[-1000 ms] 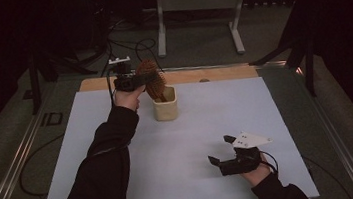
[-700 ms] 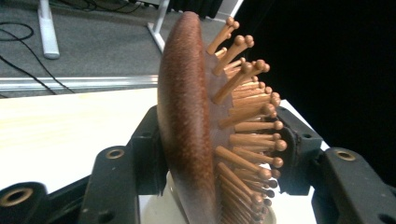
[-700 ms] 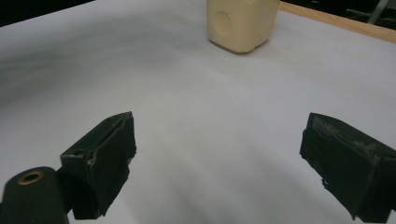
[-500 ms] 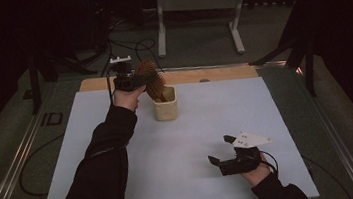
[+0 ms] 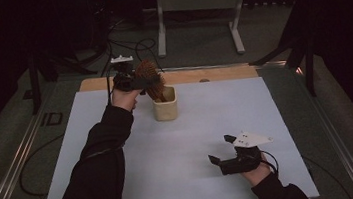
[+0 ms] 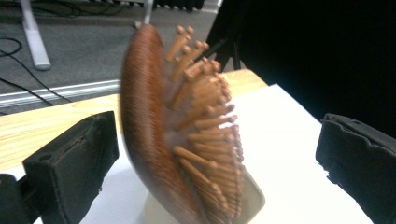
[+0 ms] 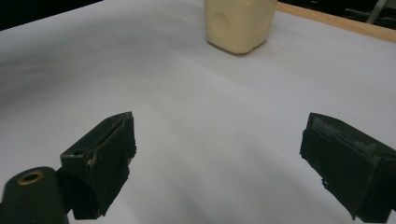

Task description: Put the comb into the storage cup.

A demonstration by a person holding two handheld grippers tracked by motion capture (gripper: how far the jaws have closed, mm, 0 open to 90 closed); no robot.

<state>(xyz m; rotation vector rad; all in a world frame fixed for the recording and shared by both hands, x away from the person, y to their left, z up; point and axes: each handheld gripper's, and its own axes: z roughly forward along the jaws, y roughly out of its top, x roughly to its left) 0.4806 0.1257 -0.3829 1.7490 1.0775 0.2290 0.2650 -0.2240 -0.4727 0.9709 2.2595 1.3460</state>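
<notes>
Up at the upper left of the white worktop (image 5: 267, 119), the wooden hairbrush (image 6: 187, 140) stands tilted in the cream cup (image 5: 165, 107). The left gripper (image 5: 129, 79) sits beside it, fingers spread wide on either side of the brush head without touching. At the lower right, the right gripper (image 5: 223, 149) rests low with its fingers open and empty.

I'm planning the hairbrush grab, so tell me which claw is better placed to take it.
Left. The left claw is open with the hairbrush between its jaws, over the cream cup. The right claw rests open near the table's near edge, far from the cup.
</notes>
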